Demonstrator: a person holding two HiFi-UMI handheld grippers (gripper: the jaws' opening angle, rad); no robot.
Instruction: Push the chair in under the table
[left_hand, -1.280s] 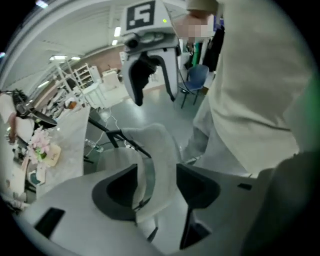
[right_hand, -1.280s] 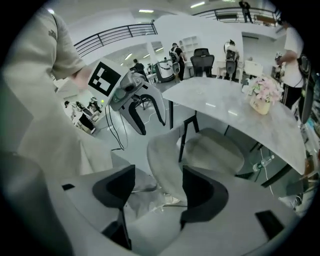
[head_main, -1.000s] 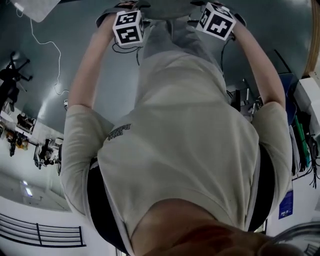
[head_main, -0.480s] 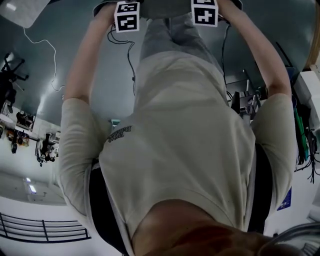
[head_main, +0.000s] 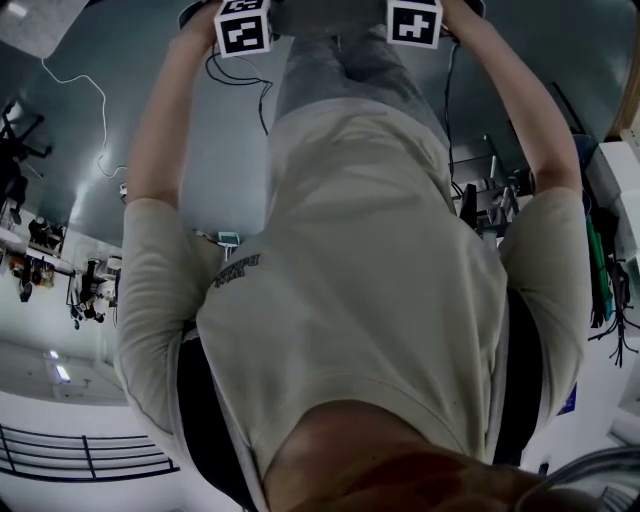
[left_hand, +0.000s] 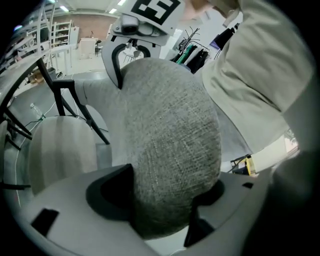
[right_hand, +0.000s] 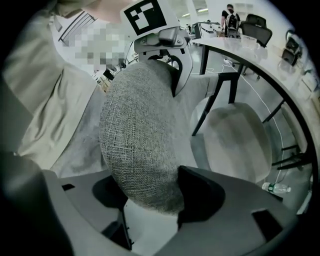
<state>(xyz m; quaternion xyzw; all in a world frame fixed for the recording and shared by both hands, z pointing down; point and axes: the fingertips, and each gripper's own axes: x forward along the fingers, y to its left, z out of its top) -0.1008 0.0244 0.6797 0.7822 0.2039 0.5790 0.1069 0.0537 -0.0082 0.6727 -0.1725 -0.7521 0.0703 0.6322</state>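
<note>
Both marker cubes (head_main: 245, 27) are seen nearer the top edge of the head view than a second ago, the arms having been stretched further down toward the chair. Of the tabletop (right_hand: 250, 50), a pale curved edge on dark legs is shown just beyond the chair's seat (right_hand: 235, 135). The seat is not yet tucked beneath it, so the push is judged still to be made. The grey fabric backrest (left_hand: 170, 125) stands between the person and the tabletop. Its top edge is straddled from above at two places, presumably so that an even shove can be given without the chair being swung. The left gripper (left_hand: 165, 202) is being opened, its jaws spread wide with the fabric between them. The right gripper (right_hand: 150, 197) is likewise held with jaws apart astride the backrest, and no squeeze is apparent. A small bottle (right_hand: 276, 188) is seen lying on the floor beside the chair.
</note>
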